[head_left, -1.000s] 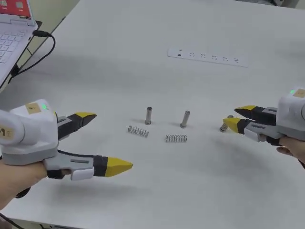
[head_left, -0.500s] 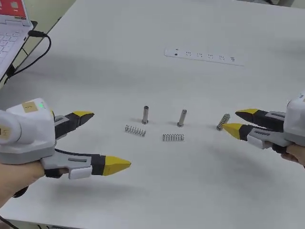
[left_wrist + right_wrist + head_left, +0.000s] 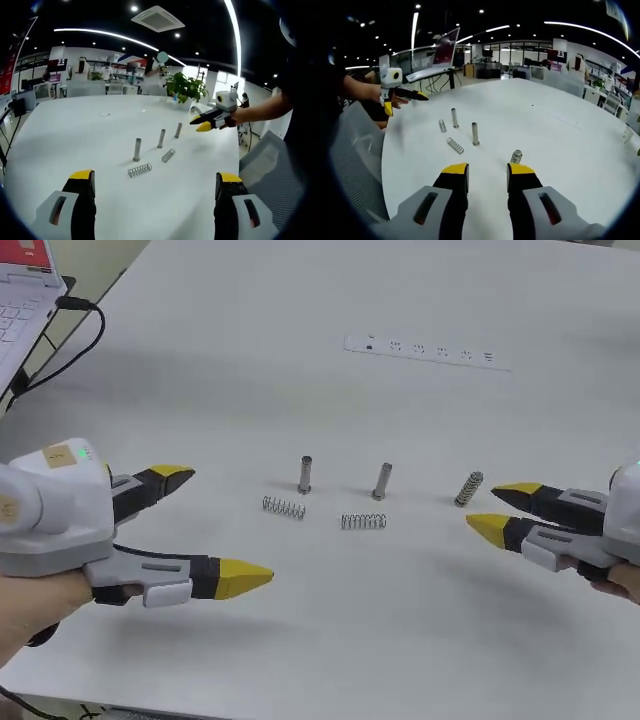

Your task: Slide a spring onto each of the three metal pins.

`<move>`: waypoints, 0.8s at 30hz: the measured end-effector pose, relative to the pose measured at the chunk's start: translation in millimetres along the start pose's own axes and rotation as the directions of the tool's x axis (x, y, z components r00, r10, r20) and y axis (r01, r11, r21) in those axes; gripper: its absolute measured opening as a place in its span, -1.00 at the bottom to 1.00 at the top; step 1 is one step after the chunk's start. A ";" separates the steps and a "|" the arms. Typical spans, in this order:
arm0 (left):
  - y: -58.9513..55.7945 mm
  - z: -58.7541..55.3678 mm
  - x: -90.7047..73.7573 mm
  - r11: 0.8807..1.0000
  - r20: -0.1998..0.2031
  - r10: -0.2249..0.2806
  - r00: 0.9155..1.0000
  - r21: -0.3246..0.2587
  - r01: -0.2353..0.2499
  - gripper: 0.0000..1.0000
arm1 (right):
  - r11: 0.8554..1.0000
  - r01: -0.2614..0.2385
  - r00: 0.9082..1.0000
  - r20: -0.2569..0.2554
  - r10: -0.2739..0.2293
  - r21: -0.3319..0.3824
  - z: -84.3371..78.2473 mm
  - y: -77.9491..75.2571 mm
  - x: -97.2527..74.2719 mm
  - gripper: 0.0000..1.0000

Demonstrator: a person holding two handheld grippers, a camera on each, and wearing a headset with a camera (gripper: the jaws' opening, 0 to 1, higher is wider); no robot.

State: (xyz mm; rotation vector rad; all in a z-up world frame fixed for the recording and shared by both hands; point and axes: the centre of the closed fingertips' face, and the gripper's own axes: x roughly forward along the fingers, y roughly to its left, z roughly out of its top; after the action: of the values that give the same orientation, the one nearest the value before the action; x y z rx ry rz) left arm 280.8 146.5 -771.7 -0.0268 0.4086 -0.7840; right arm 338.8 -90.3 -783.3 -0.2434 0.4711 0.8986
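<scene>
I read this as an open-plan office: a laptop (image 3: 25, 290) at ten o'clock on my white counter (image 3: 300, 640), a power strip (image 3: 427, 352) at twelve, a ceiling vent (image 3: 157, 19), a potted plant (image 3: 186, 89), and possibly desks (image 3: 85, 88) behind.

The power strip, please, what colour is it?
The power strip is white, clearest in the head view.

White workbench (image 3: 300, 660), laptop (image 3: 20, 300), power strip (image 3: 427, 352); bright open-plan office (image 3: 520, 55) behind.
</scene>
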 end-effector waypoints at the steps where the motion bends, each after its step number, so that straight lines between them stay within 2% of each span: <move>1: 0.0 0.0 -0.1 1.000 0.000 0.000 1.000 0.001 0.000 0.95 | 1.000 -0.003 1.000 -0.003 0.003 0.001 -2.0 1.8 -0.3 -0.43; 12: -0.8 -2.1 0.2 1.000 -0.004 -0.004 1.000 0.000 0.004 0.95 | 0.999 -0.036 0.999 -0.023 0.036 0.014 -16.2 21.3 2.2 -0.44; 24: 0.0 -7.3 -1.7 1.000 -0.012 0.000 1.000 -0.005 0.000 0.95 | 0.997 -0.072 0.997 -0.039 0.072 -0.006 -17.1 33.7 10.8 -0.46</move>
State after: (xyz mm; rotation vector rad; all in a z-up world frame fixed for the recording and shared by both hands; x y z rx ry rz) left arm 277.1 148.6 -777.8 -0.0267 0.4216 -0.7831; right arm 312.7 -69.1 -803.8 -0.2524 0.5154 0.9672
